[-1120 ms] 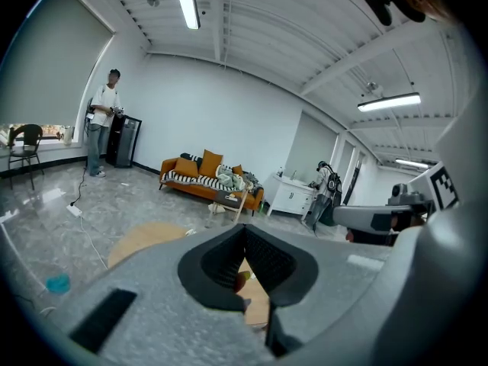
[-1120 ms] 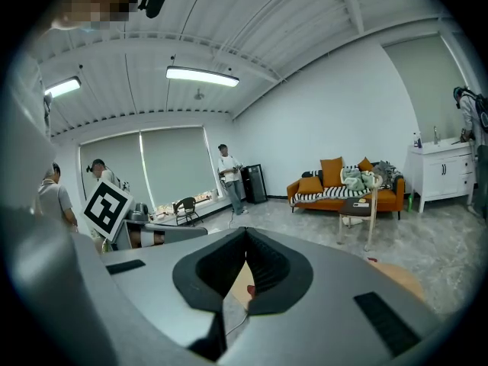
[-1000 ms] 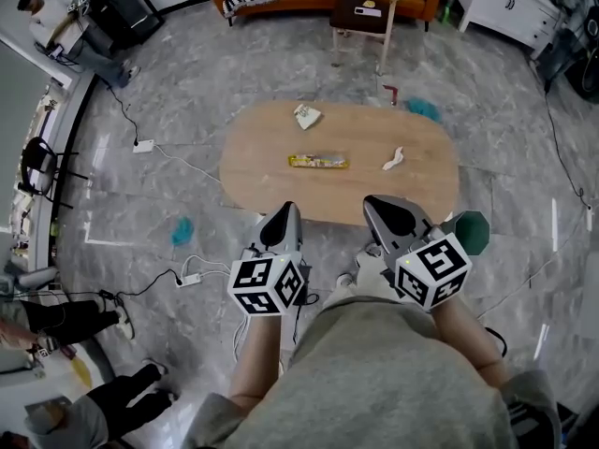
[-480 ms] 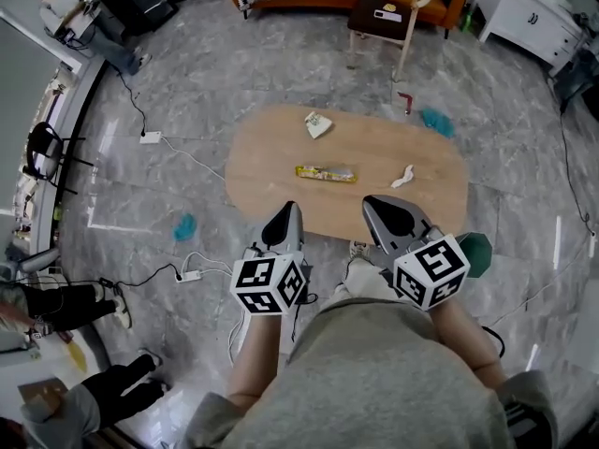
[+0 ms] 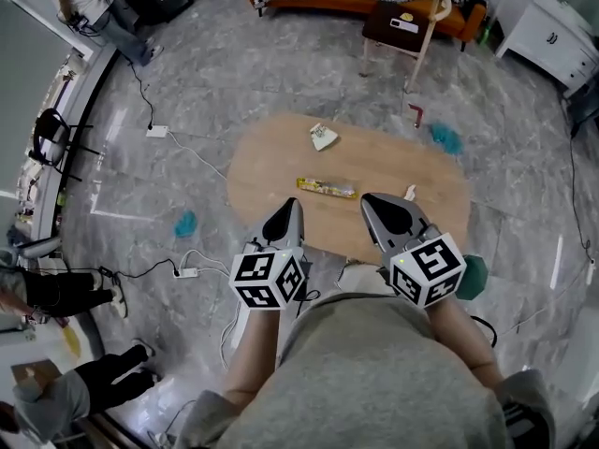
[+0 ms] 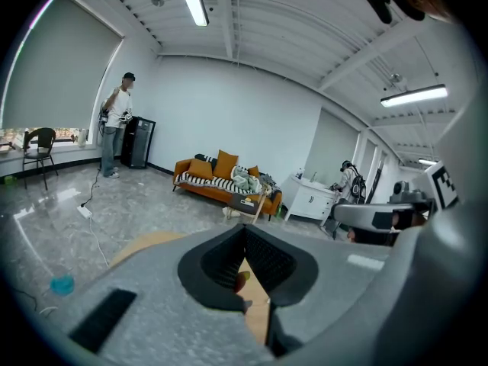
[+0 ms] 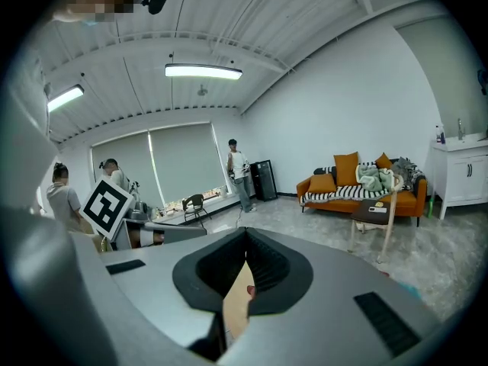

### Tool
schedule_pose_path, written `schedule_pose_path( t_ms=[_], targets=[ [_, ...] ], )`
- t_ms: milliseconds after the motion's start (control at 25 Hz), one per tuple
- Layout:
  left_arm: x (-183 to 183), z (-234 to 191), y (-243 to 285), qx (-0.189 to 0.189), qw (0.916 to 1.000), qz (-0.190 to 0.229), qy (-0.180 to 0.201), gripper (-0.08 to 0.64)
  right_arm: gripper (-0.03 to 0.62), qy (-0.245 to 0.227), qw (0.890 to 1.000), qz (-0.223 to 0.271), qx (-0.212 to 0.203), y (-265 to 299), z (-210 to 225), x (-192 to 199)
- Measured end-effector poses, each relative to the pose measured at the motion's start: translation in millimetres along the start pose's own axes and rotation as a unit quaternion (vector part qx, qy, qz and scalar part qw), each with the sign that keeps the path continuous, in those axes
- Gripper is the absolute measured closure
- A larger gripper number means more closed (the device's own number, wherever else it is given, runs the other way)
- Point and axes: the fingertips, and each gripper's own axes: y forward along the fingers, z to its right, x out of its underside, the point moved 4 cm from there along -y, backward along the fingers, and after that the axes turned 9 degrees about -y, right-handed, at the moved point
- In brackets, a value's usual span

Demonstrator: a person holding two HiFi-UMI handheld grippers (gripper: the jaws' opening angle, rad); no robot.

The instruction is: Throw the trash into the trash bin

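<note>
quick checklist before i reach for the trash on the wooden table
1. Grippers empty: ok. The left gripper and right gripper hold nothing.
2. Jaws open for grabbing: not ok. Both pairs are closed.
3. Trash in sight: ok. A flat yellow wrapper, crumpled white paper and small white scrap lie on the oval wooden table.
4. Bin located: ok. The green trash bin stands on the floor by the right arm, partly hidden.
5. Bin mouth unobstructed: cannot tell.
</note>
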Motion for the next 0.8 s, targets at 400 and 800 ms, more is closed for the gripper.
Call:
schedule_pose_path(
  t_ms=[400, 800],
  targets=[
    [-6.3, 4.6, 41.3, -0.017, 0.9998, -0.007, 0.001, 0.552, 0.583, -0.003, 1.0, -0.006, -0.015, 13.6, 39.4, -2.1],
    [-10.0, -7.0, 80.6, -0.027, 0.9994, -0.022, 0.002, 0.552, 0.583, 0.012, 1.0, -0.016, -0.012, 29.6, 63.5, 2.7]
  ],
)
